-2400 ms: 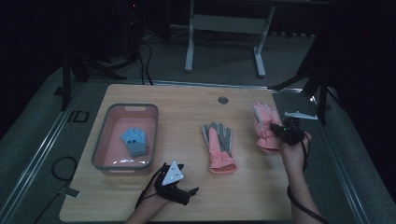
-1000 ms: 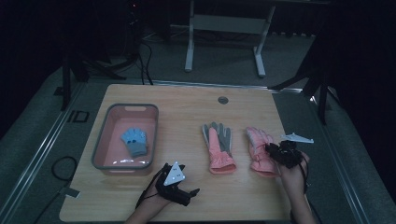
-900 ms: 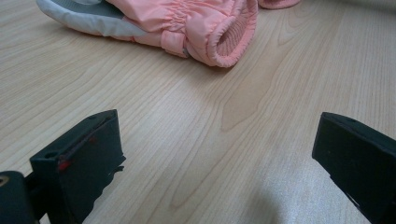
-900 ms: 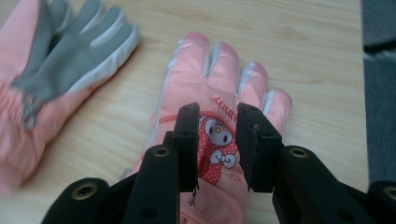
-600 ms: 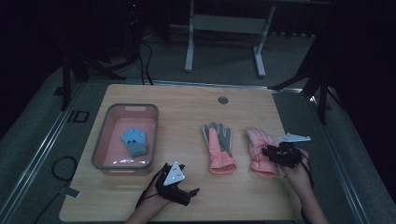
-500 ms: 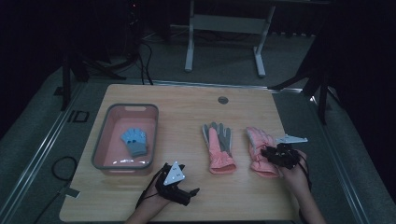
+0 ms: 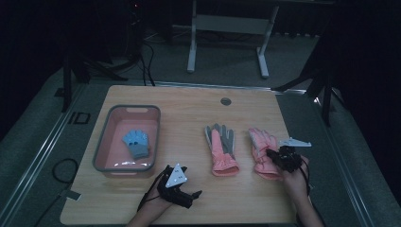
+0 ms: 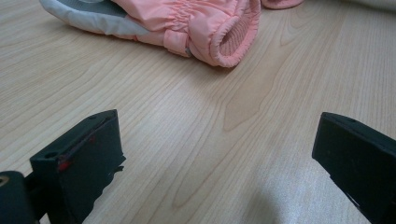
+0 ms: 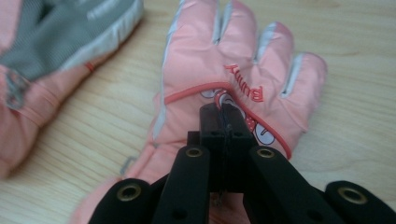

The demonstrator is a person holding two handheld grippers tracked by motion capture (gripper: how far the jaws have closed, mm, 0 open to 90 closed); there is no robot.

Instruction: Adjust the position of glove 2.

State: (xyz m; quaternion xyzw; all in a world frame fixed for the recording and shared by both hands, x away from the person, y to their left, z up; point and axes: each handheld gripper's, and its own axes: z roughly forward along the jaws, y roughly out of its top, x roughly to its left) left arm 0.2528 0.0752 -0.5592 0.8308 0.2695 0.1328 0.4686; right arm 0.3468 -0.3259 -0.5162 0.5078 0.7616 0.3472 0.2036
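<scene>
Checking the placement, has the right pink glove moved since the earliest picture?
Yes. The right glove came toward the person, from the table's far right corner to beside the other glove.

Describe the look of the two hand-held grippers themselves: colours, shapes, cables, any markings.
Both are black. The left hand-held gripper carries a pale grey three-cornered plate with small dark dots; its blocky jaw pads show small red marks. The right hand-held gripper has a similar grey plate, black linkage bars with brass-coloured rivets, and a dark cable along the wrist.
</scene>
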